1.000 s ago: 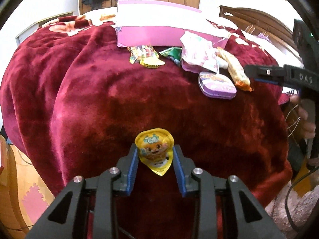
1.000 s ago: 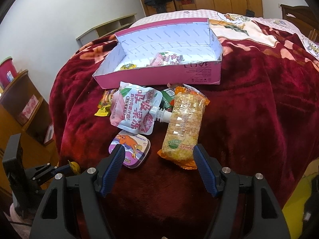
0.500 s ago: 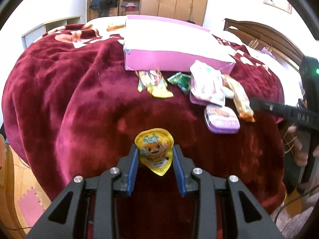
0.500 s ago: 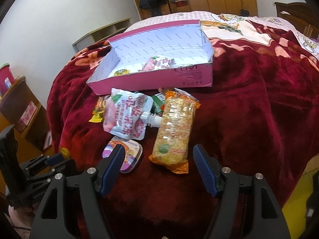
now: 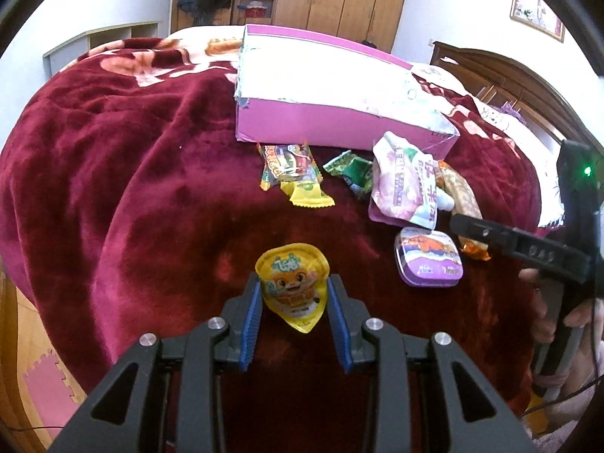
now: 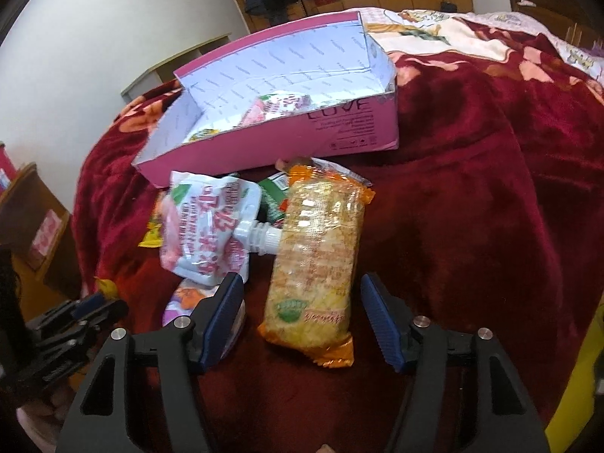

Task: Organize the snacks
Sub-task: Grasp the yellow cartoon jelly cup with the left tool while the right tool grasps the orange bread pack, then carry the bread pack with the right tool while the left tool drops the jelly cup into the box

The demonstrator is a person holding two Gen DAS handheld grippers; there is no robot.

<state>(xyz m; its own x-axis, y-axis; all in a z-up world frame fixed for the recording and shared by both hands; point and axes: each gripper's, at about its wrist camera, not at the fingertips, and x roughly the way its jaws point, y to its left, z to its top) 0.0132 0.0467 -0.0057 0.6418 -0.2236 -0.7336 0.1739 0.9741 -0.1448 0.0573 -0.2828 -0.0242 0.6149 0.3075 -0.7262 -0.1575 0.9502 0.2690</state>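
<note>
Left tongs (image 5: 294, 304) are clamped on a yellow jelly cup (image 5: 291, 285), held above the front part of the bed (image 5: 132, 188), which is covered by a dark red blanket. Right tongs (image 6: 302, 319) stand apart with an orange cracker packet (image 6: 315, 260) between the blue pads; the jaws have just been closing, and neither pad touches the packet. A purple tin (image 5: 428, 260) lies just left of the packet, partly under the left finger in the right wrist view. A white and pink spout pouch (image 6: 205, 226) lies beyond the tin, its cap against the packet. A green wrapper (image 5: 351, 173) and two small yellow and orange sachets (image 5: 294, 173) lie further left, near the front wall of the pink box (image 6: 302, 139). The box stands open toward the middle of the bed and contains a pink pouch (image 6: 277, 107) and one smaller item.
</note>
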